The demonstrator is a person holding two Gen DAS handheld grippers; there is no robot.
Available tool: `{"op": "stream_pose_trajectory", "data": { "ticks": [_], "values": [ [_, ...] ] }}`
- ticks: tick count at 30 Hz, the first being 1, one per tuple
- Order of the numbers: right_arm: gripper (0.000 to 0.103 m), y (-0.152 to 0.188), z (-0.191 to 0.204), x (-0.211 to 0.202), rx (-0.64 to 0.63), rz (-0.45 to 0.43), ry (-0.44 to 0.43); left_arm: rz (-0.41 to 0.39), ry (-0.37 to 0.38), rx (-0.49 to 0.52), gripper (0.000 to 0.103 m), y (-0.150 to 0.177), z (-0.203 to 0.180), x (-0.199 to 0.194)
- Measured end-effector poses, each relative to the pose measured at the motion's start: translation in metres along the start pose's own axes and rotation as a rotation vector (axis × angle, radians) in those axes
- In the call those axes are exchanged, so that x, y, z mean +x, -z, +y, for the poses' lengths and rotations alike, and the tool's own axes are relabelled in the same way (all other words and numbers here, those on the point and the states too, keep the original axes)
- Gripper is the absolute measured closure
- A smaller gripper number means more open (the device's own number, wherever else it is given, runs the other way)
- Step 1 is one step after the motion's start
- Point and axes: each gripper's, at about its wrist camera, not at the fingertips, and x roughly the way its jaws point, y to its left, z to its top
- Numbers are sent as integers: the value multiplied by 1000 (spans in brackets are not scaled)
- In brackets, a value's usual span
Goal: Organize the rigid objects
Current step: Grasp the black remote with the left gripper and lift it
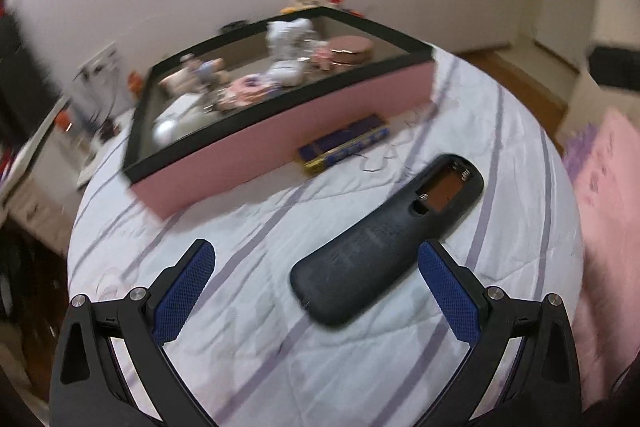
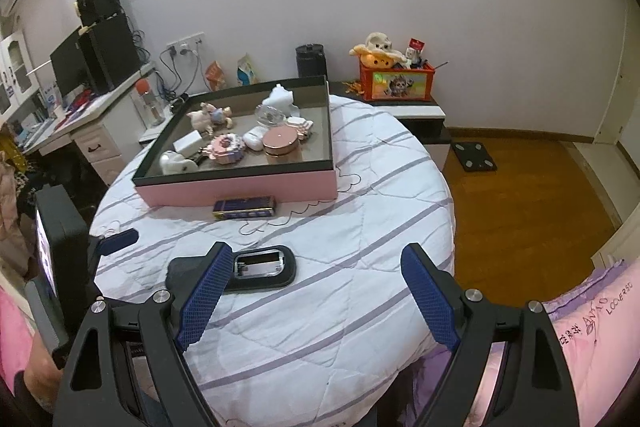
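Remote [image 1: 384, 243] face-down, long axis diagonal, battery end toward pink box [image 1: 280, 143]; both tongs spread, empty

bed [image 2: 360, 307]: striped quilt | on it: pink tray [image 2: 240, 189]; blue box [image 2: 245, 207], maybe batteries; remote [image 1: 384, 243]

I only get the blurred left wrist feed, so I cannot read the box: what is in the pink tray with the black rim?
Observer: The pink tray with the black rim holds small trinkets, including a round rose-gold compact.
Operator: Anything beyond the tray?
Observer: A red toy crate on a low shelf.
Operator: Is the right gripper holding anything?
Observer: No, the right gripper is open and empty above the white striped quilt.
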Motion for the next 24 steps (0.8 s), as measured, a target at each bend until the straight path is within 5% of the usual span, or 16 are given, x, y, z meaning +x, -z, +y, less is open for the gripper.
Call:
{"op": "stream_pose_trajectory", "data": {
  "ticks": [6, 10, 12, 16, 24],
  "values": [
    [16, -5, 1, 15, -3, 24, 11, 66, 75, 133, 0, -3, -16, 31],
    [16, -7, 2, 23, -9, 37, 15, 95, 169, 70, 1, -9, -8, 43],
    [16, -7, 3, 26, -13, 42, 21, 96, 198, 39, 6, -11, -7, 45],
    [16, -7, 1, 31, -9, 52, 24, 58, 226, 65, 37, -8, -17, 33],
    [16, -7, 1, 36, -7, 61, 26, 43, 241, 15, 53, -5, -16, 26]
  ]
}}
